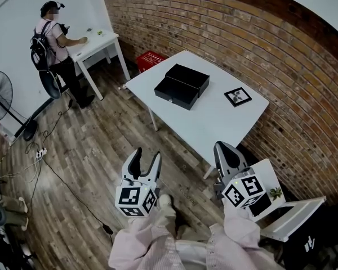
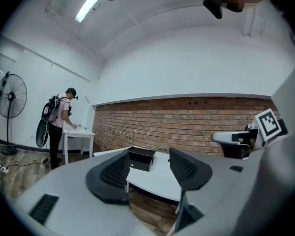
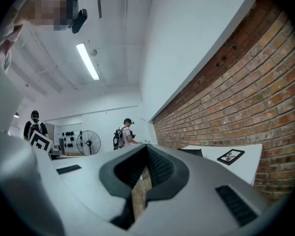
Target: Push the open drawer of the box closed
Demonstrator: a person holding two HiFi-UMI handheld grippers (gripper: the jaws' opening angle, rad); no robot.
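Observation:
A black box (image 1: 187,76) sits on the white table (image 1: 214,122), far ahead of both grippers. Its drawer (image 1: 172,93) stands pulled out toward the table's left edge. My left gripper (image 1: 146,155) hangs over the wooden floor, short of the table, open and holding nothing. In the left gripper view, that gripper (image 2: 150,156) frames the box (image 2: 140,159) in the distance between its fingers. My right gripper (image 1: 224,147) is near the table's front corner, and in its own view the gripper (image 3: 147,149) shows its tips meeting, shut on nothing. The box (image 3: 191,152) is only a dark sliver there.
A black-framed marker card (image 1: 237,97) lies on the table's right part. A white chair (image 1: 281,207) stands close beside my right gripper. The brick wall (image 1: 259,49) runs behind the table. A person (image 1: 53,38) stands at a small white table (image 1: 98,44); a fan (image 1: 0,94), a red crate (image 1: 149,59) and floor cables (image 1: 45,151) are on the left.

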